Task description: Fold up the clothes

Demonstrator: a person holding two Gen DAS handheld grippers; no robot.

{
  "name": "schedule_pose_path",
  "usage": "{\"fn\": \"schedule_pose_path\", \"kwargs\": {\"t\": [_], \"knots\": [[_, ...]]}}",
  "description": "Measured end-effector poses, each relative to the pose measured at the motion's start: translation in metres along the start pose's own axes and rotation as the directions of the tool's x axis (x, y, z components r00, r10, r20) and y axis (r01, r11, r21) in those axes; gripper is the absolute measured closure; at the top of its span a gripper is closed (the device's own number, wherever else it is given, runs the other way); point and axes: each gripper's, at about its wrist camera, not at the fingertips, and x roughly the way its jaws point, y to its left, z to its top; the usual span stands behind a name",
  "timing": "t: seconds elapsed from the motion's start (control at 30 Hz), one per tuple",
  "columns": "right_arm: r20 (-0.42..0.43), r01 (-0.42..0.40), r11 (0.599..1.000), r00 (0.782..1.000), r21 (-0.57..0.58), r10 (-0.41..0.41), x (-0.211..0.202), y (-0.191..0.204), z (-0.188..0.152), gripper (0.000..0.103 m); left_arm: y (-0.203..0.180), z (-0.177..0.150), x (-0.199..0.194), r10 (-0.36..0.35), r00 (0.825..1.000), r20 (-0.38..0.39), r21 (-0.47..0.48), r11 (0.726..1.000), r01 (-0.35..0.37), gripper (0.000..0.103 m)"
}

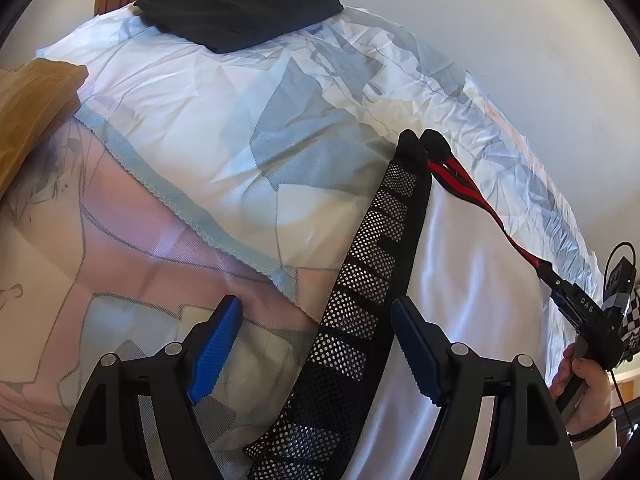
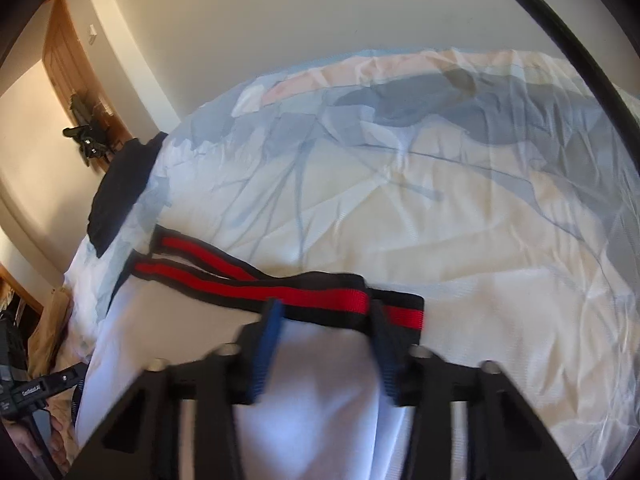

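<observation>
Blue-padded right tongs (image 2: 324,344) straddle the red-and-black striped waistband (image 2: 320,298) of the white satin garment (image 2: 312,412) on the bed (image 2: 460,240), jaws not yet pressing. Band runs crosswise, just ahead. Left tongs (image 1: 316,354) gape empty over the black mesh panel (image 1: 360,300).

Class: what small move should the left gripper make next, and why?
Probably lower and close on the black mesh strip: the left gripper stands open over it, while the right gripper straddles the red-striped waistband.
</observation>
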Motion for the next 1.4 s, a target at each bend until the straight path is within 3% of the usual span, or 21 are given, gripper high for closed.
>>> {"fn": "schedule_pose_path", "kwargs": {"t": [0.07, 0.13, 0.27, 0.5, 0.53, 0.6, 0.67, 0.73, 0.8, 0.87, 0.93, 1.0, 1.07, 1.13, 1.2, 1.23, 1.33, 1.4], "knots": [[-0.011, 0.012, 1.0, 1.0, 0.016, -0.012, 0.001, -0.002, 0.002, 0.087, 0.0, 0.0, 0.0, -0.002, 1.0, 0.0, -0.003, 1.0, 0.002, 0.026], [0.004, 0.016, 0.999, 1.0, 0.045, -0.017, -0.004, -0.007, 0.004, 0.094, 0.001, 0.001, -0.001, -0.005, 1.0, -0.002, -0.005, 1.0, 0.005, 0.026], [0.032, 0.038, 0.996, 0.999, 0.083, -0.041, -0.014, -0.014, 0.007, 0.095, 0.001, 0.003, -0.003, -0.015, 1.0, 0.007, -0.013, 1.0, 0.016, 0.026], [-0.06, 0.12, 0.982, 0.992, 0.149, -0.112, 0.004, -0.027, -0.002, 0.095, -0.001, 0.0, -0.001, -0.011, 1.0, 0.001, 0.006, 1.0, 0.011, 0.026], [-0.063, 0.13, 0.981, 0.99, 0.143, -0.122, 0.005, -0.026, -0.002, 0.094, -0.001, 0.0, -0.001, -0.009, 1.0, 0.001, 0.008, 1.0, 0.009, 0.026], [-0.058, 0.181, 0.98, 0.983, 0.081, -0.176, 0.002, -0.015, 0.001, 0.072, 0.001, 0.001, -0.001, -0.007, 1.0, 0.002, 0.001, 1.0, 0.007, 0.026], [-0.024, 0.269, 0.963, 0.963, 0.028, -0.268, -0.017, 0.001, 0.003, 0.029, 0.002, 0.003, -0.003, -0.009, 1.0, 0.015, -0.001, 1.0, 0.009, 0.026], [0.017, 0.295, 0.956, 0.955, 0.008, -0.295, -0.039, 0.017, -0.001, 0.017, 0.0, 0.005, -0.009, -0.006, 0.999, 0.038, 0.015, 1.0, 0.006, 0.026], [0.049, 0.245, 0.969, 0.968, -0.002, -0.245, -0.066, 0.04, -0.016, 0.018, -0.007, 0.008, -0.015, -0.037, 0.997, 0.065, 0.046, 0.998, 0.034, 0.026], [0.053, 0.207, 0.978, 0.977, -0.025, -0.205, -0.081, 0.063, -0.041, 0.018, -0.023, 0.006, -0.016, -0.115, 0.992, 0.043, 0.114, 0.987, 0.109, 0.026], [0.052, 0.176, 0.982, 0.984, -0.062, -0.173, -0.089, 0.088, -0.069, 0.018, -0.045, -0.003, -0.011, -0.198, 0.98, -0.021, 0.194, 0.961, 0.198, 0.026], [0.056, 0.15, 0.982, 0.988, -0.112, -0.144, -0.085, 0.112, -0.096, 0.018, -0.069, -0.02, -0.006, -0.228, 0.972, -0.061, 0.297, 0.925, 0.236, 0.026], [0.051, 0.126, 0.984, 0.991, -0.127, -0.12, -0.074, 0.126, -0.118, 0.021, -0.085, -0.037, -0.005, -0.176, 0.984, -0.03, 0.414, 0.894, 0.173, 0.026], [-0.003, 0.116, 0.989, 0.993, -0.094, -0.117, -0.058, 0.125, -0.134, 0.021, -0.089, -0.043, -0.002, -0.114, 0.993, -0.002, 0.471, 0.876, 0.102, 0.026], [-0.066, 0.124, 0.99, 0.99, -0.069, -0.128, -0.044, 0.117, -0.145, 0.023, -0.083, -0.043, 0.003, -0.026, 0.999, 0.032, 0.477, 0.879, 0.008, 0.026], [-0.054, 0.141, 0.987, 0.988, -0.083, -0.146, -0.045, 0.116, -0.149, 0.024, -0.076, -0.04, 0.009, 0.012, 0.999, 0.035, 0.456, 0.889, -0.027, 0.026], [-0.063, 0.186, 0.976, 0.979, -0.116, -0.194, -0.045, 0.109, -0.157, 0.019, -0.054, -0.033, 0.024, 0.021, 1.0, -0.024, 0.381, 0.924, -0.01, 0.026], [-0.057, 0.179, 0.979, 0.981, -0.103, -0.185, -0.045, 0.104, -0.159, 0.018, -0.054, -0.033, 0.029, 0.025, 0.999, -0.023, 0.383, 0.924, -0.014, 0.026]]}}
